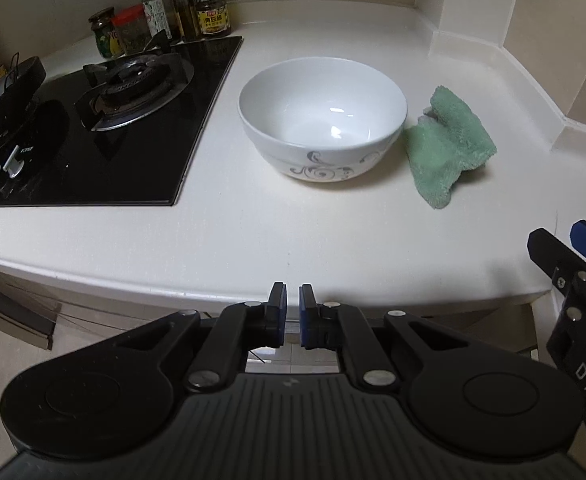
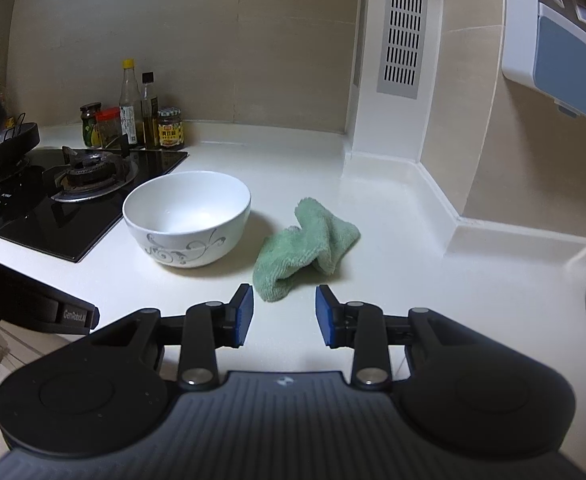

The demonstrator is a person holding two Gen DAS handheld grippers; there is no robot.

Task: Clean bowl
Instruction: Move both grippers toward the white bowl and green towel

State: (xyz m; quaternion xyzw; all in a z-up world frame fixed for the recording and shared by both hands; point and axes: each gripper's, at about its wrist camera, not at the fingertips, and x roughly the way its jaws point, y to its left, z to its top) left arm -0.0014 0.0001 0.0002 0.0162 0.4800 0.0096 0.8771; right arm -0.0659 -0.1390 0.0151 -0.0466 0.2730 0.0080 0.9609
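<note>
White bowl (image 1: pixel 323 118) upright mid-desk (image 1: pixel 253 232), empty-looking, green cloth (image 2: pixel 305 248) just beside it on the right. Straight ahead of the right hand-held gripper (image 2: pixel 284 315): cloth, so nearer that side. Pads there wide apart, holding nothing. Left hand-held gripper (image 1: pixel 291 315) back at the desk edge, nearly closed, empty too.

White counter (image 1: pixel 253 232) with bowl (image 1: pixel 323 120), cloth (image 1: pixel 449 148).
</note>
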